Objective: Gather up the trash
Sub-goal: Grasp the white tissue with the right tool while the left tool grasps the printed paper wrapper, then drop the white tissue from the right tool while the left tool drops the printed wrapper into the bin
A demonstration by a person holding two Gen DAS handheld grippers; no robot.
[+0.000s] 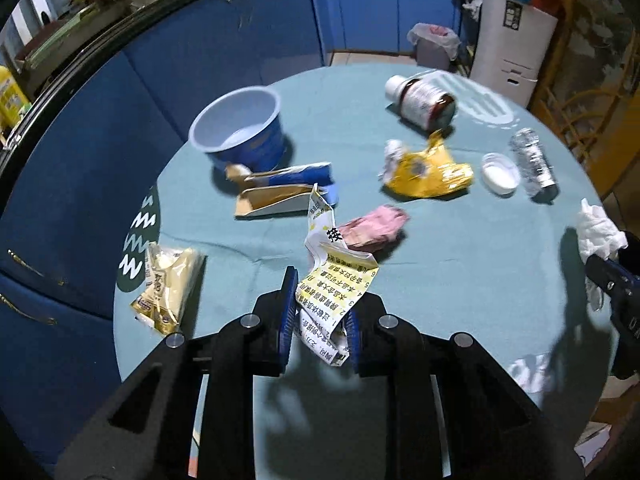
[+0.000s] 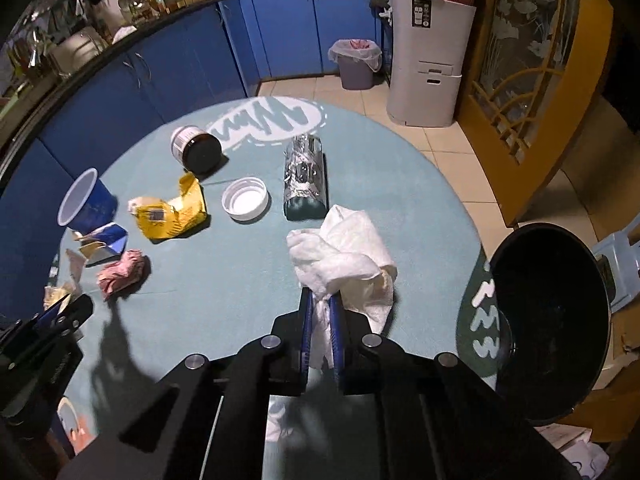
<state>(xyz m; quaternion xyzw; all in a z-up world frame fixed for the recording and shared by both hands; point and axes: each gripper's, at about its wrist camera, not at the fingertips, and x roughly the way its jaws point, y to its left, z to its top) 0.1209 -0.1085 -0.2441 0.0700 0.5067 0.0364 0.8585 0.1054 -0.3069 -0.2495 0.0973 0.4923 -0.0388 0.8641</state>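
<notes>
Trash pickup looks barely begun: the left hand-held gripper [image 1: 320,316] is clamped on a printed paper strip [image 1: 332,268], the right hand-held gripper [image 2: 320,320] on a white tissue [image 2: 344,252], while cup [image 2: 86,204], yellow wrapper [image 2: 168,214], lid [image 2: 245,199] and bottle [image 2: 305,176] remain on the counter [image 2: 240,272], black bin [image 2: 552,320] beside.

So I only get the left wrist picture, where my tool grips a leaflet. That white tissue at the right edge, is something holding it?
Observer: Yes. The right tool is shut on the tissue, which bunches up past its tips.
Operator: Anywhere close to drop it?
Observer: A black bin stands open by the table's right edge, outside your frame.
Operator: Can you see my tool from there?
Observer: Just. The left tool shows at the far left edge, beside the pink wad.
</notes>
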